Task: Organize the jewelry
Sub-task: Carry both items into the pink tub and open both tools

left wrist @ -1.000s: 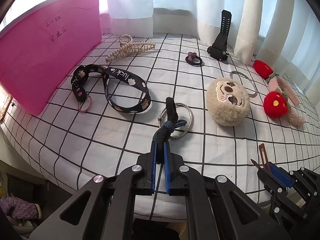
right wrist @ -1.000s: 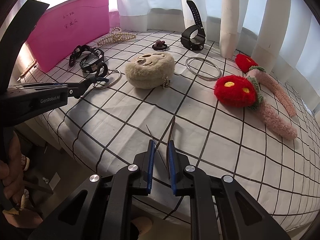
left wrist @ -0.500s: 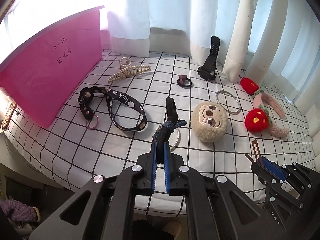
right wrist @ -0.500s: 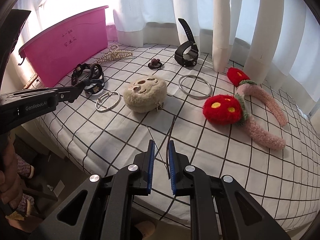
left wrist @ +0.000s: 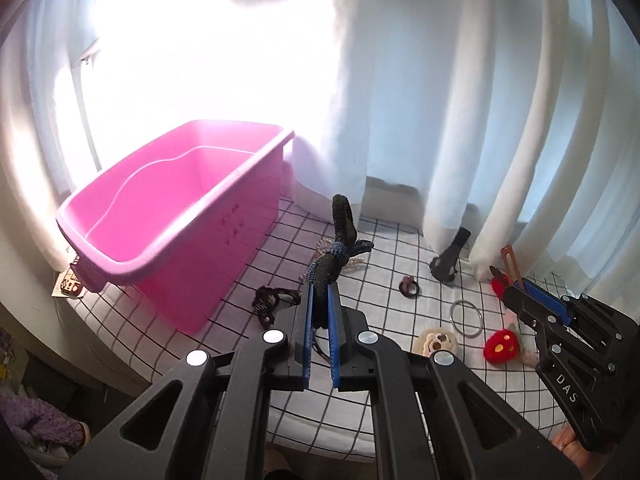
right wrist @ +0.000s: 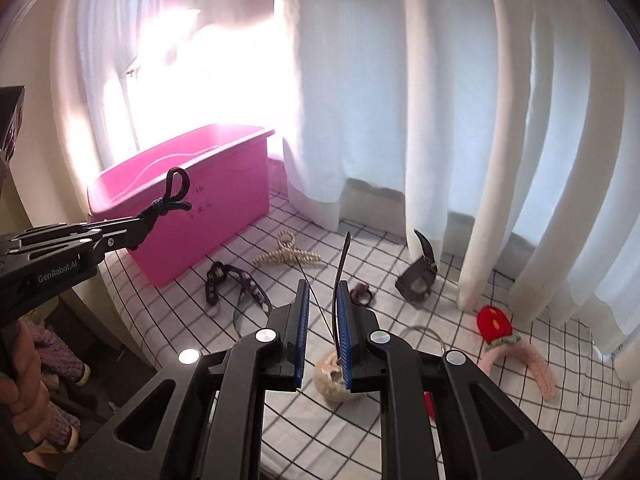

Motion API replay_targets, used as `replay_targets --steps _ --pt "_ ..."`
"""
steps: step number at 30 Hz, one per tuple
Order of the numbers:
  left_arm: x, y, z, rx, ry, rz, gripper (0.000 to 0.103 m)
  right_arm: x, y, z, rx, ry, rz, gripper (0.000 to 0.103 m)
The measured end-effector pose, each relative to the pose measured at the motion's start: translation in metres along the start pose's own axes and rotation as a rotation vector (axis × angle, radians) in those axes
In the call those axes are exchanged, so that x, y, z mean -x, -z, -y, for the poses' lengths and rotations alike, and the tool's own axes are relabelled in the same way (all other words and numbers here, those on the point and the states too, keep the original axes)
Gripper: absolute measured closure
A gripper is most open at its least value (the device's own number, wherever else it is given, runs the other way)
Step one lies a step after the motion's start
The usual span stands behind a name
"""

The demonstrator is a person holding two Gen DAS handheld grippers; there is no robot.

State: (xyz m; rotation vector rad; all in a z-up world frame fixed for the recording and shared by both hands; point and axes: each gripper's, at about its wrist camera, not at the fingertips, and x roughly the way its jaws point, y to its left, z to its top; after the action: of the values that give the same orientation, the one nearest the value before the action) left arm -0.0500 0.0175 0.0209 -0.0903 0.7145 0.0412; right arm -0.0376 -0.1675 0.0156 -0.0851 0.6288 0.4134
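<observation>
- White curtains (right wrist: 360, 100) hang behind a checked tablecloth (right wrist: 500, 380), where a pink bin (left wrist: 172, 240) stands at the left.
- Left gripper (left wrist: 320, 304) is clamped on a dark knotted hair tie (left wrist: 340, 248), held in the air beside the bin.
- Right gripper (right wrist: 323, 304) pinches a thin brown hair clip (right wrist: 342, 272), lifted above the cloth.
- Pearl claw clip (right wrist: 288, 254), black strap (right wrist: 240, 280) and metal ring (left wrist: 464, 318) lie on the cloth.

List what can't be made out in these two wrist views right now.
- Pink bin floor: left wrist view, near wall hides the closest part; right wrist view sees barely past the rim.
- Handwriting on the bin: both views, too small to read.
- Plush face: right wrist view, right gripper covers it.
- Window: both views, blown out by glare.
</observation>
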Motion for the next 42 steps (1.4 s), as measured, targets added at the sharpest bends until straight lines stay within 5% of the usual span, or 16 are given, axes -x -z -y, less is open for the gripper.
replay_targets --steps 9,17,31,42 --pt "-0.009 -0.077 -0.114 0.107 -0.140 0.064 0.096 -0.068 -0.126 -0.086 0.086 -0.213 0.074 0.089" --pt "-0.067 -0.108 -0.195 0.197 -0.198 -0.033 0.096 -0.178 -0.199 -0.163 0.170 -0.321 -0.057 0.089" --pt "-0.168 -0.109 -0.248 0.304 -0.188 -0.323 0.095 -0.334 -0.208 -0.191 0.145 -0.289 -0.480 0.089" --pt "-0.183 -0.107 -0.255 0.320 -0.187 -0.411 0.089 -0.364 -0.200 -0.194 0.128 -0.238 -0.579 0.088"
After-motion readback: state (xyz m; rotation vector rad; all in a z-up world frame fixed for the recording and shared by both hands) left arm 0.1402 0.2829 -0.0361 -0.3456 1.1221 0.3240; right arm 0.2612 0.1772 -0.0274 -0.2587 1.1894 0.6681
